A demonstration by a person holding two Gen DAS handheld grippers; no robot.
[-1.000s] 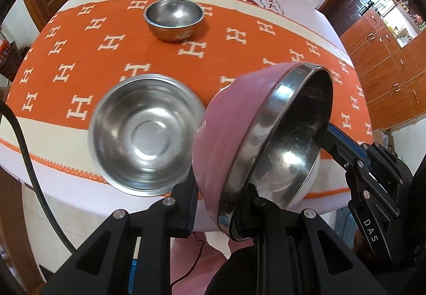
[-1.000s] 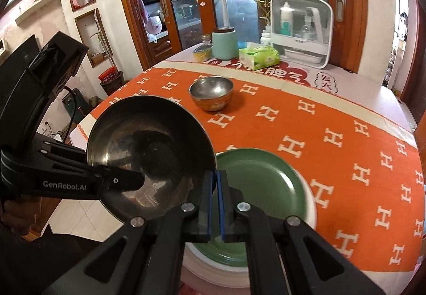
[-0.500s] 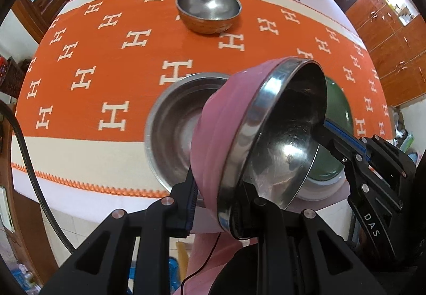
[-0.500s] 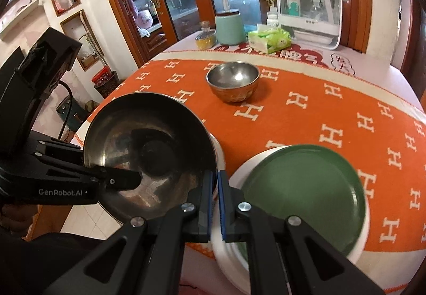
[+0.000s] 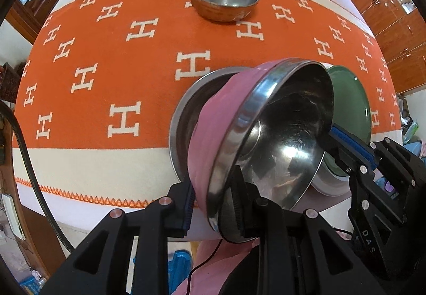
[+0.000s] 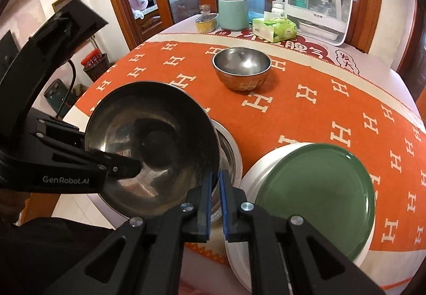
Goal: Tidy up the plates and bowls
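Steel-lined pink bowl [image 5: 221,119], one off, hangs tilted between your two claws.

Left claw [image 5: 214,204]: one pad is on the pink outside and the other on the steel inside. The wall is pinched between them, and the jaws are easing apart.

Right claw [image 6: 216,183]: it takes the opposite rim. The thin edge sits in the slit between its blue pads, and these jaws are likewise easing apart.

Writing:
- "GenRobot.AI" in white on the side of your left claw, read from the right wrist view.
- "DAS" in white on the body of your right claw, read from the left wrist view.
- Cloth [image 5: 106,68]: orange with repeated white "H" marks. Past them, far ahead of the claws, is a pale border with large red Chinese characters, not read with confidence.
- Labels on the tissue pack and bottles are too small to read.

Counts:
- Bowls: three.
  - The pink bowl is in the grip.
  - The steel bowl [image 5: 183,108] is directly under it, just ahead of the left claw's tips, on the cloth.
  - The gold bowl [image 5: 222,9] is well ahead of both claws and stands alone.
- Plates: one green plate [image 6: 314,193] just to the right of your right claw, lying on white plates [image 6: 253,175]. How many white ones, you cannot tell.
- Far ahead, at the table's back edge: one mint jar [image 6: 233,13], one tin [image 6: 206,21], one tissue pack [image 6: 275,28], and one white box [image 6: 316,1] with bottles inside.
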